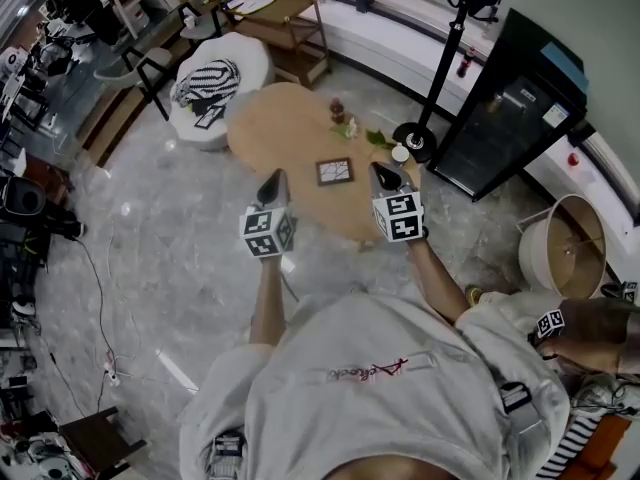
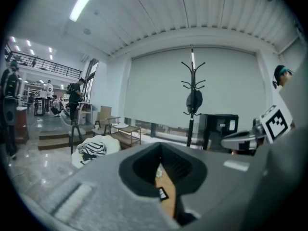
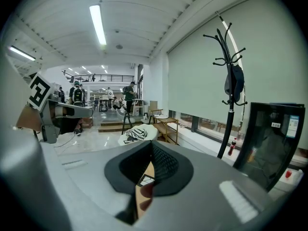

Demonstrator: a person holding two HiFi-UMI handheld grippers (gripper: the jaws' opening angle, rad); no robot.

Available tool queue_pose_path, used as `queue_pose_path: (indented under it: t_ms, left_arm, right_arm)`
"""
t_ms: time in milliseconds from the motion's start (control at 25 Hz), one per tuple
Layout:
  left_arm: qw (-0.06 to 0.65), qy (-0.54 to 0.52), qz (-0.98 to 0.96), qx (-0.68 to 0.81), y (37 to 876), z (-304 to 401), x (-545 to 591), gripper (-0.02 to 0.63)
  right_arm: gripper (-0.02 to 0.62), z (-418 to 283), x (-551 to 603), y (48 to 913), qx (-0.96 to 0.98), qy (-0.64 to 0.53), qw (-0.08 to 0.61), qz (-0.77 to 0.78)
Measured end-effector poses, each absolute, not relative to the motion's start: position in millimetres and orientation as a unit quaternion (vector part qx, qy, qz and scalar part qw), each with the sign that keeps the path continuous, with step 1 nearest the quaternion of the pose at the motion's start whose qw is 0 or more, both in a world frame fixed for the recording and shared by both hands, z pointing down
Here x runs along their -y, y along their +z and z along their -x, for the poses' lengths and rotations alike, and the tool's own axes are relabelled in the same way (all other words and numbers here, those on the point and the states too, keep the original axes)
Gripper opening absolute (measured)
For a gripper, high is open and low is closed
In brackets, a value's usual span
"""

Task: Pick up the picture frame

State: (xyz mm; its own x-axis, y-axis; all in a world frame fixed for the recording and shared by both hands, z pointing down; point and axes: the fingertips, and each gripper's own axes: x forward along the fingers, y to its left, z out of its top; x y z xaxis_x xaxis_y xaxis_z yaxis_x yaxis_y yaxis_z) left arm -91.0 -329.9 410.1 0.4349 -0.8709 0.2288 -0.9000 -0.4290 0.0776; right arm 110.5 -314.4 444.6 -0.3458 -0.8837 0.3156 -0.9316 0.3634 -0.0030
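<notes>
We stand on a pale marble floor (image 1: 150, 268), facing an oval wooden tabletop (image 1: 280, 133). To its right is a black glass-fronted cabinet (image 1: 505, 98). To its left is a white round seat (image 1: 240, 63) with a striped cloth (image 1: 208, 80) thrown on it. A black coat stand (image 1: 445, 58) rises by the tabletop's far right edge. We hold the left claw (image 1: 272, 181) and the right claw (image 1: 383, 173) side by side over the near edge — each pressed together, pinching nothing. The picture frame (image 1: 334, 172) lies flat on the tabletop between the two tips — touched by neither. A small white container (image 1: 400, 153) sits just beyond the right claw.
</notes>
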Motion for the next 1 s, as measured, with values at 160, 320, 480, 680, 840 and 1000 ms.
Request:
queue_pose_path:
  t_ms: [160,320,480,680,840,1000]
  left_arm:
    - [0.101,0.082,-0.839,0.529,418,93,332,0.000]
    - [0.109,0.089,-0.837,0.529,429,94,332,0.000]
    - [0.117,0.098,-0.835,0.529,439,97,335,0.000]
    - [0.131,0.111,-0.834,0.524,458,97,349,0.000]
    - [0.147,0.119,-0.833,0.520,476,100,366,0.000]
    - [0.161,0.127,-0.832,0.515,493,103,391,0.000]
  right_arm:
    - [0.006,-109,318,450,0.817,0.097,0.135,-0.552]
    - [0.006,-106,319,459,0.819,0.103,0.139,-0.547]
    - [0.006,-101,322,468,0.819,0.112,0.146,-0.543]
    - [0.006,-102,334,483,0.816,0.123,0.156,-0.542]
    - [0.006,-101,352,496,0.812,0.135,0.163,-0.544]
    - [0.006,-97,376,508,0.808,0.147,0.173,-0.543]
